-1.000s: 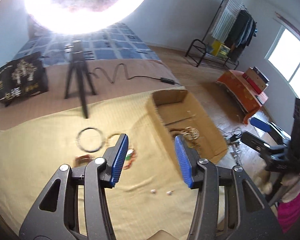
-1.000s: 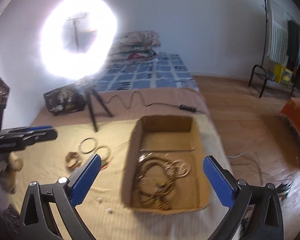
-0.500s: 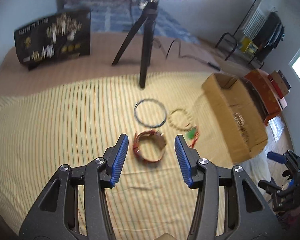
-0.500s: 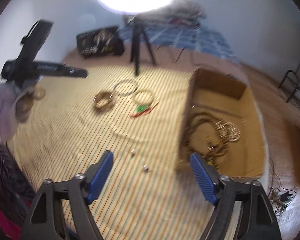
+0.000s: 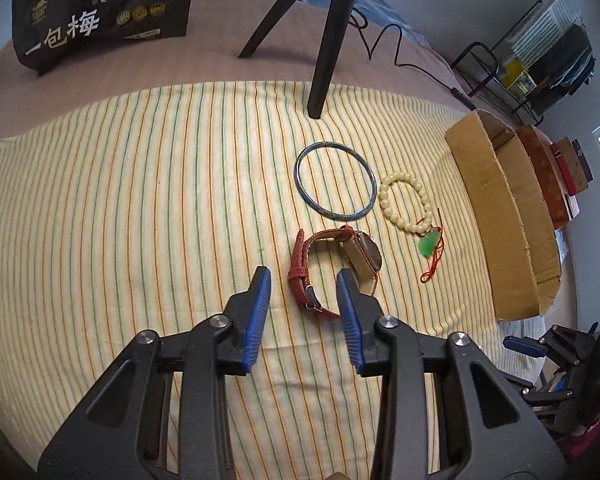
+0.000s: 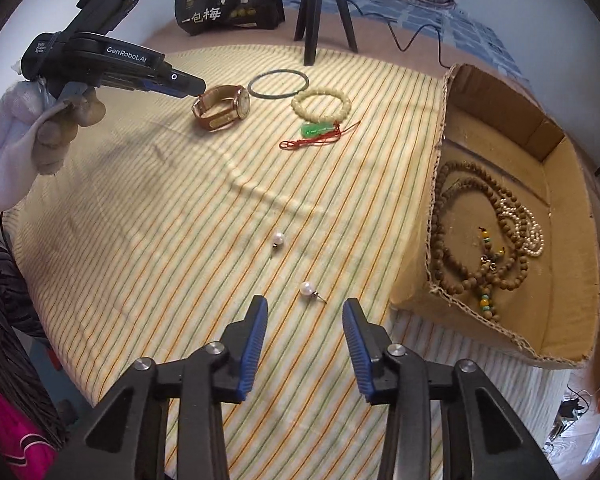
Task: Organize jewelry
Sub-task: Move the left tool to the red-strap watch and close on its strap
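Your left gripper (image 5: 303, 280) is spread wide, nothing held. It sits low over the striped cloth (image 5: 140, 200), and the red-strap watch (image 5: 332, 268) lies between its blue fingertips (image 5: 260, 292); the right fingertip looks just beside or touching the strap, contact not clear. From the right wrist view the left gripper (image 6: 188, 84) points at the watch (image 6: 222, 107) from the left side.

Far of the watch: blue bangle (image 5: 333, 181). Right of the bangle, just beside it: cream bead bracelet (image 5: 406, 204) with a green pendant (image 5: 428, 245) on a red cord. All three are on the cloth, left of the cardboard box (image 5: 496, 216).

Your right gripper (image 6: 305, 316) is also wide apart and holding nothing. One pearl earring (image 6: 309, 289) lies on the cloth just far of the gap between its fingertips, not touched. A second pearl earring (image 6: 278, 239) is farther out, apart from the first.

The box (image 6: 416, 280) sits at the right and already holds brown bead necklaces (image 6: 476, 216) and a pearl strand (image 6: 528, 228).

At the far edge: black tripod legs (image 5: 328, 36) and a black printed bag (image 5: 100, 8).
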A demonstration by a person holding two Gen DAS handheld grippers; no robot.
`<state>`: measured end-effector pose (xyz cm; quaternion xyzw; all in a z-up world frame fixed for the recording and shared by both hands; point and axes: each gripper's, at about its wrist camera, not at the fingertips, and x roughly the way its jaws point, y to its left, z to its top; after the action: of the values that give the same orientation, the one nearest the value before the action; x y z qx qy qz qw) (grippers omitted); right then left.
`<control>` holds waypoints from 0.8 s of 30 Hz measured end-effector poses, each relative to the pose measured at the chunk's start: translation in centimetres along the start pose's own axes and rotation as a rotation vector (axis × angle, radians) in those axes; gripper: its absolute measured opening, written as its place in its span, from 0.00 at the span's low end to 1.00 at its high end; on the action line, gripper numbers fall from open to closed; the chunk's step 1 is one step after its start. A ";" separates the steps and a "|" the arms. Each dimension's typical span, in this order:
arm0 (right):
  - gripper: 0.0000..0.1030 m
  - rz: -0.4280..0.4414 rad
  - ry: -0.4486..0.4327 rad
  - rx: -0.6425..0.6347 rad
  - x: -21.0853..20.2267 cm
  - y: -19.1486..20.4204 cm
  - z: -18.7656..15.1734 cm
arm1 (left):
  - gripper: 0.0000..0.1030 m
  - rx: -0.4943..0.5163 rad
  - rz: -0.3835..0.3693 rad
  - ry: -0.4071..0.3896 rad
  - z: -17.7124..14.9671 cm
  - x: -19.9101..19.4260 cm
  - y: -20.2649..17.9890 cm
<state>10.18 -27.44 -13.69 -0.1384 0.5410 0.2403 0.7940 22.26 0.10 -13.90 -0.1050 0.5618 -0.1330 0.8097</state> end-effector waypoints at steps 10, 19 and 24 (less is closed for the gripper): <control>0.29 0.011 0.037 -0.022 1.9 0.0 0.9 | 0.26 0.000 0.003 0.034 0.2 2.0 -0.1; 0.23 -0.009 0.060 -0.068 3.2 0.7 1.3 | 0.21 0.015 0.018 0.053 0.2 2.9 -0.3; 0.13 -0.027 0.069 -0.073 3.5 0.6 1.6 | 0.14 0.015 0.032 0.053 0.3 3.1 -0.2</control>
<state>12.17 -25.32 -16.34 -0.1831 0.5569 0.2441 0.7725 23.52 -1.07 -16.44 -0.0864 0.5836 -0.1270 0.7973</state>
